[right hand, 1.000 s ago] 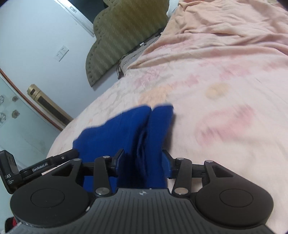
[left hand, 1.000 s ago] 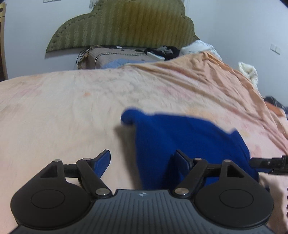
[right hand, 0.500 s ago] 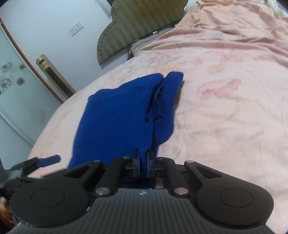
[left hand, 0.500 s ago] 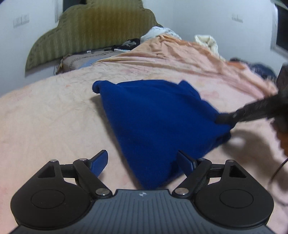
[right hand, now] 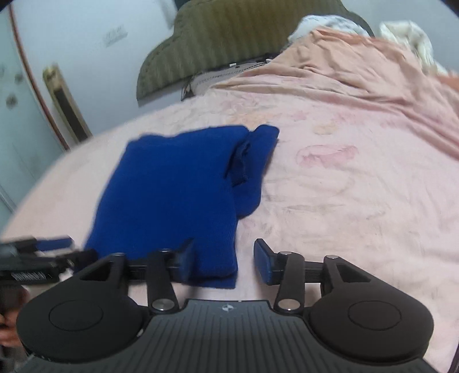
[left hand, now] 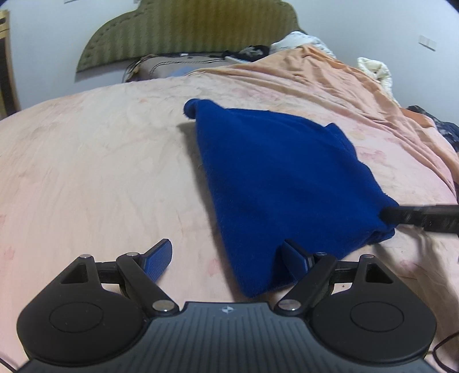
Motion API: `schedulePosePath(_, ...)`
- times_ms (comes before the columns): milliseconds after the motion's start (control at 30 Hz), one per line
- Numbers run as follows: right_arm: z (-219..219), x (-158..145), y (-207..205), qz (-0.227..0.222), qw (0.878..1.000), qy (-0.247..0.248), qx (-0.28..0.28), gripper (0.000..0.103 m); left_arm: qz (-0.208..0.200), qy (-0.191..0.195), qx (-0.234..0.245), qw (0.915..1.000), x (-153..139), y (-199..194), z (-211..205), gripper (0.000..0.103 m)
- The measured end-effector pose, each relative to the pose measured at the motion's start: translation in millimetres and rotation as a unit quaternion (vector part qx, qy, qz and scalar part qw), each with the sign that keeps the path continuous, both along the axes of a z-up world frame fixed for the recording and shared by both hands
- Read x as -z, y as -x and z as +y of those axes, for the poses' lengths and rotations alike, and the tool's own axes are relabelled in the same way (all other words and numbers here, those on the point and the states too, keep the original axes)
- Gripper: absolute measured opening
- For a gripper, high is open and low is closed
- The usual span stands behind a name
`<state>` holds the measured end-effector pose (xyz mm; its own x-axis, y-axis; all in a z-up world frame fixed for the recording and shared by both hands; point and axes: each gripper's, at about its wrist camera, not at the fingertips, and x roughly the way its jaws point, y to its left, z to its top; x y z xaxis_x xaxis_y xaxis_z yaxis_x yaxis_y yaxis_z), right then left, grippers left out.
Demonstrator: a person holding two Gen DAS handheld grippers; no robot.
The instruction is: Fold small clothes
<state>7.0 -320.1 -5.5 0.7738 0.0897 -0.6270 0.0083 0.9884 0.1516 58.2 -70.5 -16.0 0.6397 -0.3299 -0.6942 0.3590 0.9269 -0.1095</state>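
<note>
The folded blue garment is laid on the pink bedspread at frame centre; the right gripper is held with fingers apart around its near corner; the left gripper is likewise spread.

Item count, bed area

Blue garment: 1, folded, on bed. Claws: 2, left claw and right claw, 2 blue-padded fingers ea. Headboard: 1, olive green. Pink bedcover: 1. White cloth bundles at far edge: 2 seen. Wall switch plates: 1 per view.
</note>
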Motion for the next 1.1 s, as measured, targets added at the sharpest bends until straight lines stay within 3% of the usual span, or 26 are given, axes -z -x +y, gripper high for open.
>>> schedulePosePath(167, 5, 5, 3, -0.003, 0.999, 0.007, 0.036, 0.062, 0.005, -0.004, -0.02, 0.9998, -1, 6, 3, 0.084)
schedulePosePath(233, 8, 2, 6, -0.007, 0.999, 0.016, 0.042, 0.073, 0.009, -0.004, -0.026, 0.9996, -1, 8, 3, 0.084)
schedulePosePath(500, 18, -3, 21, -0.011, 0.999, 0.029, 0.033, 0.077, 0.018, -0.003, -0.038, 0.9991, -2, 17, 4, 0.084)
schedulePosePath(633, 26, -1, 27, -0.003, 0.999, 0.033, 0.021, 0.086, 0.024, -0.002, -0.041, 0.9988, 0, 21, 4, 0.084)
schedulePosePath(800, 37, 4, 32, 0.006, 0.999, 0.036, 0.01, 0.089, 0.035, -0.004, -0.046, 0.9983, 5, 27, 4, 0.084)
schedulePosePath(1100, 46, 7, 39, 0.007, 0.998, 0.06, 0.007, 0.095, 0.025, -0.011, -0.054, 0.9981, 9, 42, 4, 0.084)
